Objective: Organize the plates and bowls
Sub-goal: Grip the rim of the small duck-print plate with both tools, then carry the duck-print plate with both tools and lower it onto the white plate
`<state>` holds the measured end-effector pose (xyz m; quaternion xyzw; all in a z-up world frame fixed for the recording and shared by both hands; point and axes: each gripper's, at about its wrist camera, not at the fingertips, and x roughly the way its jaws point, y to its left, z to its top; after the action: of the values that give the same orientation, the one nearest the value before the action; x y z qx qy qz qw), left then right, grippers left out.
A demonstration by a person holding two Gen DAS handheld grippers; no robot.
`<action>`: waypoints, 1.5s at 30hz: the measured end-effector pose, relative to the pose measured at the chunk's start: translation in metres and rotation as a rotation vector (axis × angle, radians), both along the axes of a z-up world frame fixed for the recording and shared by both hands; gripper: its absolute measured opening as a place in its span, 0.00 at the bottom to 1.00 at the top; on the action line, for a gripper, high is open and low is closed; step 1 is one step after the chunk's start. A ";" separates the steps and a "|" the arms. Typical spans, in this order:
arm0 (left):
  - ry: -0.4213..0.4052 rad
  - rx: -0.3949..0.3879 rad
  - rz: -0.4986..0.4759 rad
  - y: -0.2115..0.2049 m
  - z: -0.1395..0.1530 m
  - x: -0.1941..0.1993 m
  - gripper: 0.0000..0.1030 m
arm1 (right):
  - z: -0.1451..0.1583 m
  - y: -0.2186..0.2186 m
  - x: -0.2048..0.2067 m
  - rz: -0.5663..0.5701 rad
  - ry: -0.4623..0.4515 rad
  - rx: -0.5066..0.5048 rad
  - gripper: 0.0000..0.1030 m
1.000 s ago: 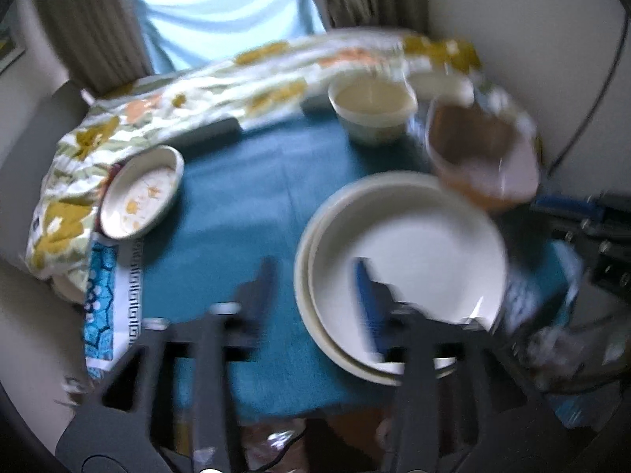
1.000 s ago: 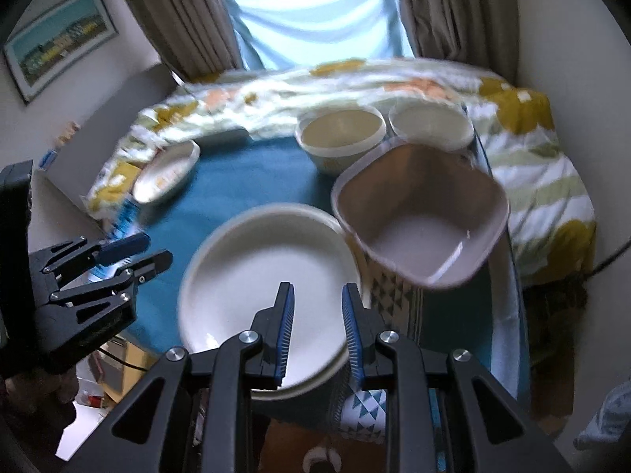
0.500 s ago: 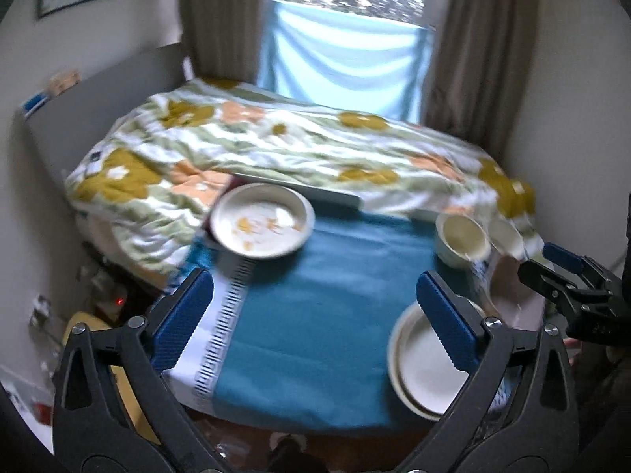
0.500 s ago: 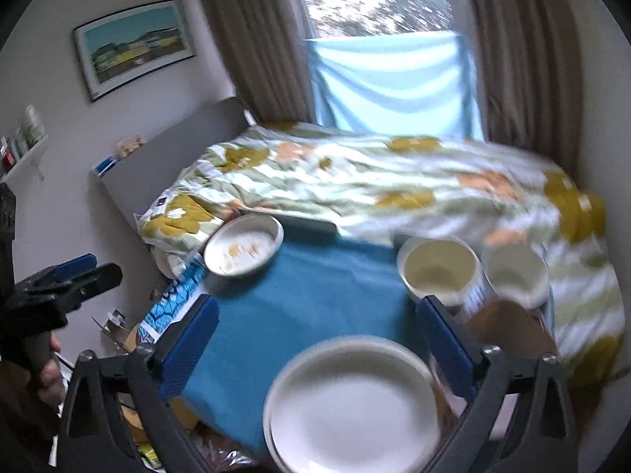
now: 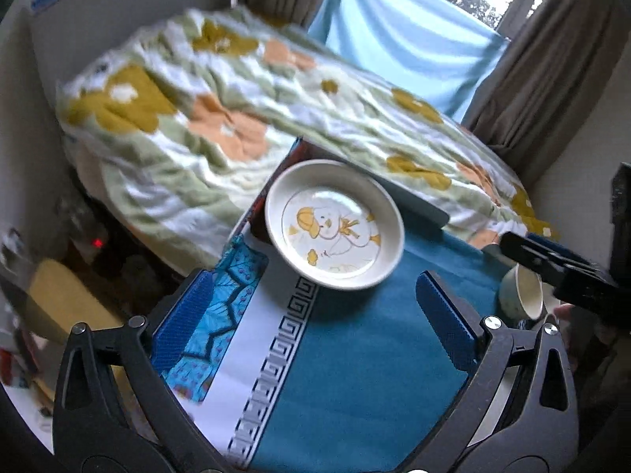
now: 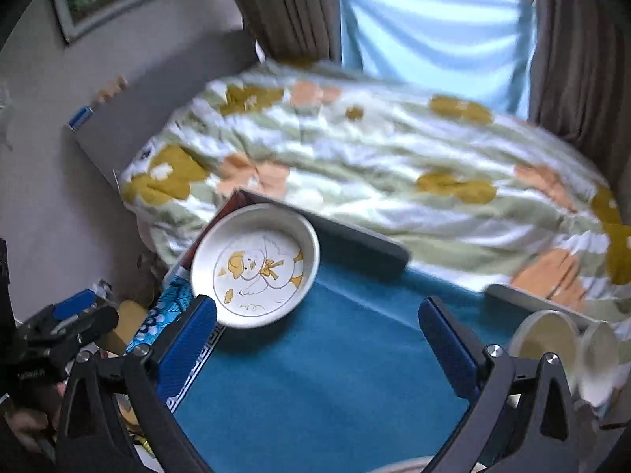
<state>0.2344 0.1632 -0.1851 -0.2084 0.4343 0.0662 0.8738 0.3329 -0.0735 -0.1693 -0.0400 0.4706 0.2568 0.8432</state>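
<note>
On the worktop [image 5: 355, 386]: teal cloth over most of it, a patterned white and blue border along its left edge
Duck plate [image 5: 334, 224]: white, shallow, yellow duck drawing inside; at the far left corner of the worktop, partly over the cloth border, just beside the bed; in the right wrist view [image 6: 255, 265] close to the left fingertip of the near gripper
Cream bowl [image 5: 521, 291]: at the right edge of the worktop, upright, half hidden behind the other gripper; in the right wrist view [image 6: 546, 339] touching or just beside a second, whiter bowl [image 6: 599, 354], blurred
Left gripper [image 5: 311, 319]: jaws spread wide after just opening, nothing between the blue pads; above bare cloth, short of the duck plate
Right gripper [image 6: 317, 337]: jaws likewise wide and just opened, empty; above the teal cloth, duck plate ahead to the left
Bed [image 6: 374, 157]: flowered quilt in yellow, orange and green, right behind the worktop
Dark flat slab [image 6: 355, 248]: along the far edge of the worktop, beside the duck plate; kind cannot be told
Window [image 6: 434, 27]: light blue cloth across it, brown curtains either side
</note>
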 end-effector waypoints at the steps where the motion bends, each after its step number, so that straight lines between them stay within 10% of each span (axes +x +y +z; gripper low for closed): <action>1: 0.006 -0.013 -0.002 0.004 -0.008 0.005 0.92 | -0.012 0.008 0.011 0.005 0.031 -0.004 0.98; 7: 0.089 -0.083 -0.025 0.024 -0.061 0.055 0.59 | -0.071 0.034 0.062 0.048 0.143 -0.020 0.59; 14: 0.146 -0.115 -0.026 0.035 -0.098 0.083 0.46 | -0.113 0.061 0.095 0.147 0.206 -0.056 0.35; 21: 0.189 -0.082 -0.017 0.036 -0.112 0.091 0.13 | -0.128 0.067 0.102 0.190 0.229 -0.030 0.21; 45: 0.104 0.087 -0.120 0.002 -0.063 0.073 0.13 | -0.088 0.033 0.061 0.116 0.123 0.023 0.16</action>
<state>0.3073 0.1655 -0.2476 -0.1403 0.4873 0.0433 0.8608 0.3940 -0.0407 -0.2576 -0.0418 0.5154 0.3124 0.7969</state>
